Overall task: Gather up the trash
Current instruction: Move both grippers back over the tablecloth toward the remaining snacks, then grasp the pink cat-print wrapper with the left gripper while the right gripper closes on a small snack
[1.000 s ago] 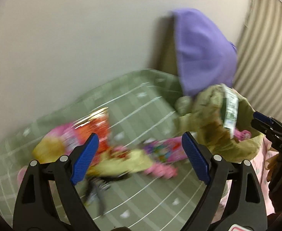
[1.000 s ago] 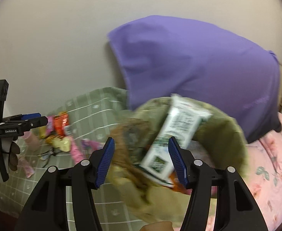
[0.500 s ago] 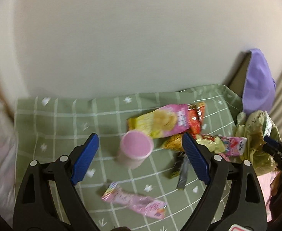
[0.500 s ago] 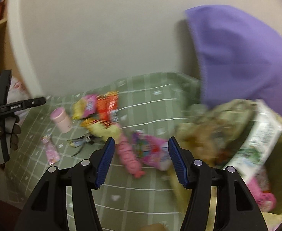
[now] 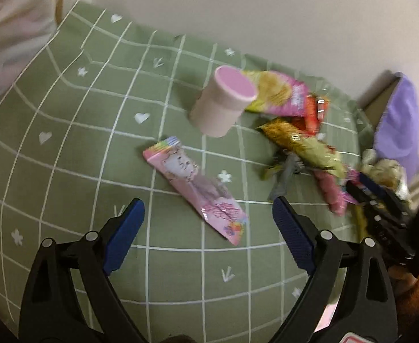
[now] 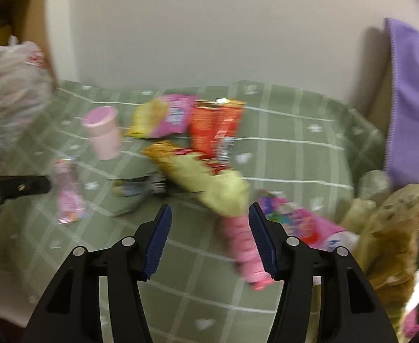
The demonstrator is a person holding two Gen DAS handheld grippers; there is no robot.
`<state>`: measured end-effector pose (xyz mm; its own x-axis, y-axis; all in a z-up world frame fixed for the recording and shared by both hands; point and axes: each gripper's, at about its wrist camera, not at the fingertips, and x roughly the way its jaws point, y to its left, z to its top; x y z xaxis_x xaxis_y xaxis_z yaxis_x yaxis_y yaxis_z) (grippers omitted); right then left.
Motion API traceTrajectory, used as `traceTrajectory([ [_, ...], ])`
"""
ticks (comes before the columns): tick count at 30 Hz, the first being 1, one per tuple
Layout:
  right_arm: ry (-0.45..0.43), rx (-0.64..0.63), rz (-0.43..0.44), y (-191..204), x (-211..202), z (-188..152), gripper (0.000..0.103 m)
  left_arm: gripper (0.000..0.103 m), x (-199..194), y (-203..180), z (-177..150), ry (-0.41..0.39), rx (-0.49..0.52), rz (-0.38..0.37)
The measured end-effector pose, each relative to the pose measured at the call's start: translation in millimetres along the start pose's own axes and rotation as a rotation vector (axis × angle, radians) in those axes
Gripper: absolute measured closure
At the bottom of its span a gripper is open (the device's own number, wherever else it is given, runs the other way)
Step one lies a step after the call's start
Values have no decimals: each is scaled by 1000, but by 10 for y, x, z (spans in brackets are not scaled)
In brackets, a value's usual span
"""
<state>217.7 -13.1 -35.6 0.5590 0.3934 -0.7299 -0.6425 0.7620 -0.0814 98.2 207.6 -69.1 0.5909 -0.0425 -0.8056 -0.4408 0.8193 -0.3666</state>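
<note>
Green grid-patterned cloth (image 5: pixel 66 171) against pale wall, now square in both views after swinging off olive trash bag (image 6: pixel 395 228); left gripper (image 5: pixel 208 223) wide above flat pink wrapper (image 5: pixel 198 188), right gripper (image 6: pixel 209 228) wide, empty, over pink stick wrapper (image 6: pixel 242 245); pickup next.

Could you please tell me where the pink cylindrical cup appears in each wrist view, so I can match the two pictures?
Left wrist view: the pink cup stands upper centre, above the open left gripper.
Right wrist view: the same cup stands left of centre, blurred.
Shared landmark: the yellow-and-pink snack bag lies immediately right of the cup in both.
</note>
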Motion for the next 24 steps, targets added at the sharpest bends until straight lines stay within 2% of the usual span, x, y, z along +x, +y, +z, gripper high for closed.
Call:
traceTrajectory([
  [2,-6,7,-11,-83,40,25,50,27,97,-40,-5,-2,-15,46],
  [6,-8,60,41,-276,76,87,50,36,234,-86,-2,3,-36,116],
  [10,-3,57,78,-315,107,177,50,46,280,-145,7,-8,-41,208],
  [12,-7,37,104,-283,103,253,50,50,284,-137,16,-3,-59,218],
  [16,20,-58,205,-125,179,482,50,80,269,-42,47,10,-85,160],
  [18,37,-130,221,6,250,577,50,83,239,20,67,1,-83,139],
  [20,19,-195,205,112,309,686,50,92,165,69,90,-20,-78,110],
  [24,7,-331,207,345,456,959,50,93,-13,67,152,-60,-34,55],
])
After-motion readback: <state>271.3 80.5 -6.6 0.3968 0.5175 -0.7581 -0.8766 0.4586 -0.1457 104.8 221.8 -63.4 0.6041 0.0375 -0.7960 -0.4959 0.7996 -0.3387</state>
